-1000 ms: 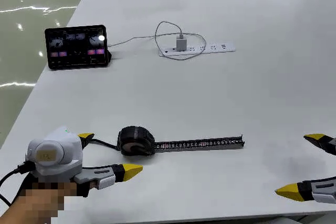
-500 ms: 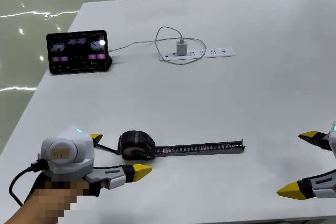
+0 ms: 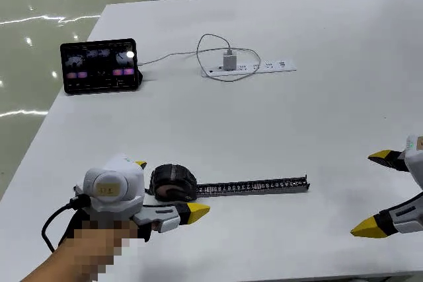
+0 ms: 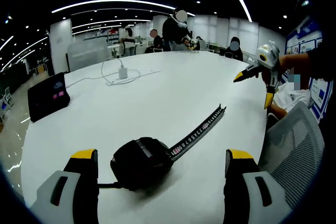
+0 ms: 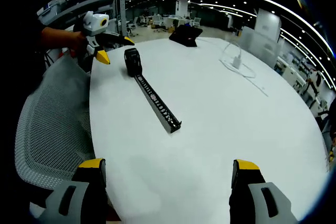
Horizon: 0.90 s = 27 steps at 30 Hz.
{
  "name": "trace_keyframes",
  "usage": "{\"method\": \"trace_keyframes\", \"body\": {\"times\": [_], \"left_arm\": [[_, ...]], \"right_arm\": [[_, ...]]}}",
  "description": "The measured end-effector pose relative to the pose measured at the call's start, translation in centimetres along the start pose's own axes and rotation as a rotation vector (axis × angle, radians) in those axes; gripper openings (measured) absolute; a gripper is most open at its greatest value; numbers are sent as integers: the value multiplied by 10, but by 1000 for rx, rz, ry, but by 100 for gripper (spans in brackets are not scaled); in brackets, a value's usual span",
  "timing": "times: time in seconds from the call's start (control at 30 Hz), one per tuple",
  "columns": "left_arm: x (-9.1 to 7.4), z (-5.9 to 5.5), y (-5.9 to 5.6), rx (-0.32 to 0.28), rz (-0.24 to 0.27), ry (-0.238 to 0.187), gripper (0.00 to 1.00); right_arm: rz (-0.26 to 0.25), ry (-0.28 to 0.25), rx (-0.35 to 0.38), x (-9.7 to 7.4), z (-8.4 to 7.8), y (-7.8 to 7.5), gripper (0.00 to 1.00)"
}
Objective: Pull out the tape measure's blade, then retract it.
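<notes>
The tape measure case (image 3: 172,183) lies on the white bench (image 3: 310,117), with its blade (image 3: 254,186) extended flat across the surface. The left tongs (image 3: 169,187) are spread wide, one yellow tip on either side of the case, with gaps showing. The right tongs (image 3: 372,193), likewise parted and empty, hover beyond the blade's end, well apart from the case. A tablet (image 3: 100,65) stands far behind the case.

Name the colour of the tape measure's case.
The case is black, clearest in the left gripper view.

Black tape measure (image 3: 172,182) lies on table, blade (image 3: 254,187) extended.
</notes>
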<state>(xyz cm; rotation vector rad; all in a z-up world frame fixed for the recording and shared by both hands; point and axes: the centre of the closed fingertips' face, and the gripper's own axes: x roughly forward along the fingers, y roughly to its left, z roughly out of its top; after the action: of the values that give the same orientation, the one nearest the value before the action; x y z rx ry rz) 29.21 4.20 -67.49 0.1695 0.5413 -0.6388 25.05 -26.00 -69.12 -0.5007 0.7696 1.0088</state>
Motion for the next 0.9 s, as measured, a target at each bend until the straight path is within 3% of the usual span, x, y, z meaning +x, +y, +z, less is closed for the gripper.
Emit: {"method": "trace_keyframes", "body": {"times": [0.17, 0.37, 0.6, 0.67, 0.8, 0.9], "left_arm": [[7, 7, 0, -27, 27, -19, 99], [16, 8, 1, -60, 63, -15, 99], [22, 14, 7, -107, 116, -29, 99], [25, 14, 6, -127, 120, -22, 99], [27, 14, 14, -122, 191, -30, 99], [29, 11, 13, -135, 200, -37, 99]], "right_arm": [[14, 20, -42, 4, 7, -4, 99], [27, 47, -100, 9, 14, -14, 99], [33, 62, -151, 15, 22, -21, 99], [33, 63, -171, 18, 25, -22, 99], [47, 78, -199, 25, 30, -23, 99], [45, 68, -223, 29, 37, -26, 99]]}}
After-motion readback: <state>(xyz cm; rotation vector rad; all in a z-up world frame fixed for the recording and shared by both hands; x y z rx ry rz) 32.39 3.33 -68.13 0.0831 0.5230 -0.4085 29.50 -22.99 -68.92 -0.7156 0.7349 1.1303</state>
